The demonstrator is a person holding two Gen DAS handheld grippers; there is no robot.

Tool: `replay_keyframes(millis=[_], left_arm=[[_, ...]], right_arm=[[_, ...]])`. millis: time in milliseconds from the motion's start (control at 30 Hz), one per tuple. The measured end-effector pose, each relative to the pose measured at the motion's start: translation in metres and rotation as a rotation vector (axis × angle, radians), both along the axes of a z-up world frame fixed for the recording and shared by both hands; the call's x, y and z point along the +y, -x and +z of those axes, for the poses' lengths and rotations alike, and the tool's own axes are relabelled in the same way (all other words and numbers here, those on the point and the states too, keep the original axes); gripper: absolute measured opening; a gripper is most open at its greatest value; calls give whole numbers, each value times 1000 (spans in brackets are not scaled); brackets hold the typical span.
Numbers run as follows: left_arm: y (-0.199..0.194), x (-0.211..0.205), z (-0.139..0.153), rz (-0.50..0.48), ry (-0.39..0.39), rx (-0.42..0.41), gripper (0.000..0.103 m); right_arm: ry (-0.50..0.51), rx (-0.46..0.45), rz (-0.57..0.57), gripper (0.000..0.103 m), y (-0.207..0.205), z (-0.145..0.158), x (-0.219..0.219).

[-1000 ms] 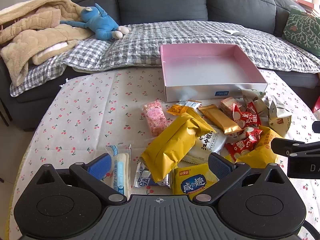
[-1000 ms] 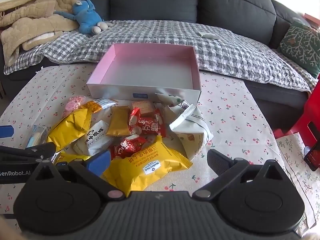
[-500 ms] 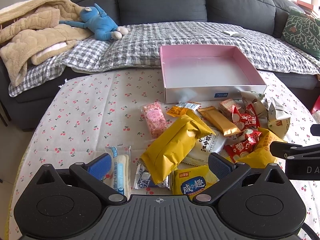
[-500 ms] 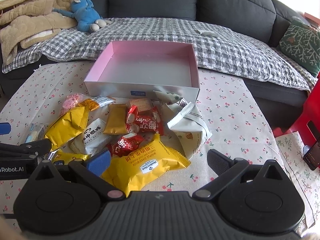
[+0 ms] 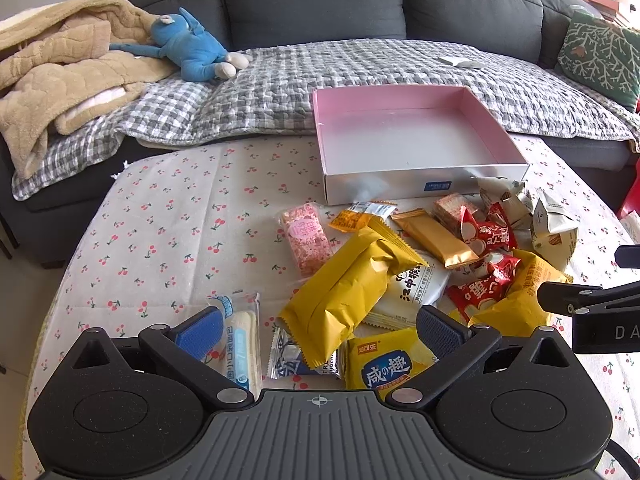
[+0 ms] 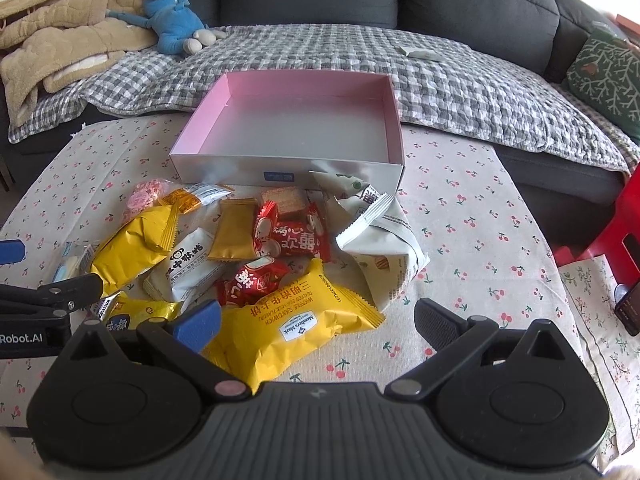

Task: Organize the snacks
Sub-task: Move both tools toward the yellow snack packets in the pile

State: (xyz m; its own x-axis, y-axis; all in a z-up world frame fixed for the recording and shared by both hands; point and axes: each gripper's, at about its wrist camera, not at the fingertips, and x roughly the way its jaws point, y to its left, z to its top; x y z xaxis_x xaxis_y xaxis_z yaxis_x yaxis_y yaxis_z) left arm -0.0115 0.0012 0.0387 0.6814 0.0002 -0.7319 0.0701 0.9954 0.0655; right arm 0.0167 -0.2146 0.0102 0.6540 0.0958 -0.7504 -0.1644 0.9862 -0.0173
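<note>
A pile of snack packets lies on the cherry-print tablecloth [image 5: 168, 232] in front of an empty pink-lined box [image 5: 404, 148] [image 6: 296, 136]. My left gripper [image 5: 320, 332] is open above the near side of the pile, over a long yellow packet [image 5: 348, 288] and a small yellow packet with a blue label [image 5: 384, 368]. A white and blue packet [image 5: 240, 336] lies by its left finger. My right gripper [image 6: 318, 326] is open over a yellow waffle sandwich bag [image 6: 296, 320]. Red packets [image 6: 292, 236], a gold bar [image 6: 234, 236] and a grey-white bag [image 6: 380, 228] lie beyond it.
A dark sofa [image 5: 320, 0] with a checked quilt [image 5: 360, 76] runs behind the table. On it lie a beige blanket [image 5: 64, 76], a blue plush toy [image 5: 188, 48] and a green cushion [image 5: 600, 60]. A red stool [image 6: 616, 232] stands at the right.
Both grippers have drifted slightly, shifting the views a little. The jaws stay open and no packet has moved.
</note>
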Motion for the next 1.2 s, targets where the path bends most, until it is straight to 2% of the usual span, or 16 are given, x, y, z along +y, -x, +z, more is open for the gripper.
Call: replay_keyframes(millis=[367, 767, 933, 1200], left_arm=[[-2, 2, -1, -27, -2, 16, 103], [-8, 5, -5, -212, 78, 104, 103], [-18, 11, -8, -261, 81, 79, 101], [-40, 12, -16, -352, 55, 47, 87]], right_arm=[[10, 12, 53, 103, -1, 1, 1], [-60, 64, 182, 103, -5, -2, -1], [-64, 105, 185, 100, -11, -4, -3], [-89, 155, 141, 95, -30, -12, -8]])
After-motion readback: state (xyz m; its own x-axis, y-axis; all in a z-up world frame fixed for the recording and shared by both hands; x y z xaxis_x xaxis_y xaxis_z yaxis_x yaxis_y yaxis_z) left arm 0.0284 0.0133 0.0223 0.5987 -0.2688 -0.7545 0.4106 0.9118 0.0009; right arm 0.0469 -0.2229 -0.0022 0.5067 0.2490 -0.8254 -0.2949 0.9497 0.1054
